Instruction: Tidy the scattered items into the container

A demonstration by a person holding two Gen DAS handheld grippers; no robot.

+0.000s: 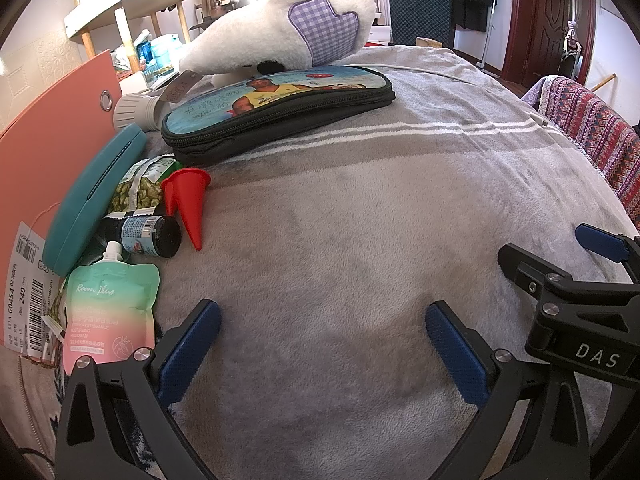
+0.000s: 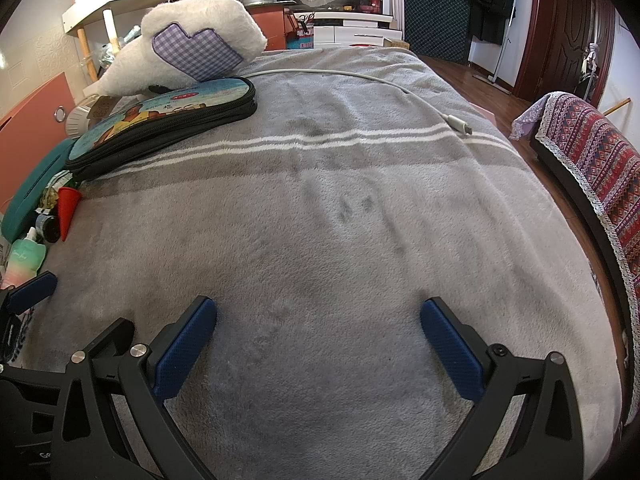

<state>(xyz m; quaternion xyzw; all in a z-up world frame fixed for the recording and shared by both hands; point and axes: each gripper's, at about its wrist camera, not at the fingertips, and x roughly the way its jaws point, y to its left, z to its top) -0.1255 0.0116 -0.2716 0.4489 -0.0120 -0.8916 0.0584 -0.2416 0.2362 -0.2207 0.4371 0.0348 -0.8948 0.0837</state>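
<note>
Both units idle above the grey blanket (image 2: pixel 320 240): left hand-held gripper (image 1: pixel 320 340) and right hand-held gripper (image 2: pixel 318 336) stand released, grasping nothing. Judged step: selection, before any pick. Scattered items cluster at left beside the pink container (image 1: pixel 48 148). Nearest candidate: pouch (image 1: pixel 112 304) marked "Room Plus"; approach leftward. Container tag reads "60454", "240".

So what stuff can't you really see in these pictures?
- Snack packet, left wrist view: mostly hidden under the teal case and red cones.
- Dark bottle, left wrist view: its label print is too small to read.
- White cable, right wrist view: its far end vanishes behind the plush toy.
- Container: the orange panel is cut off by the left edge, so I cannot tell what it is.
</note>
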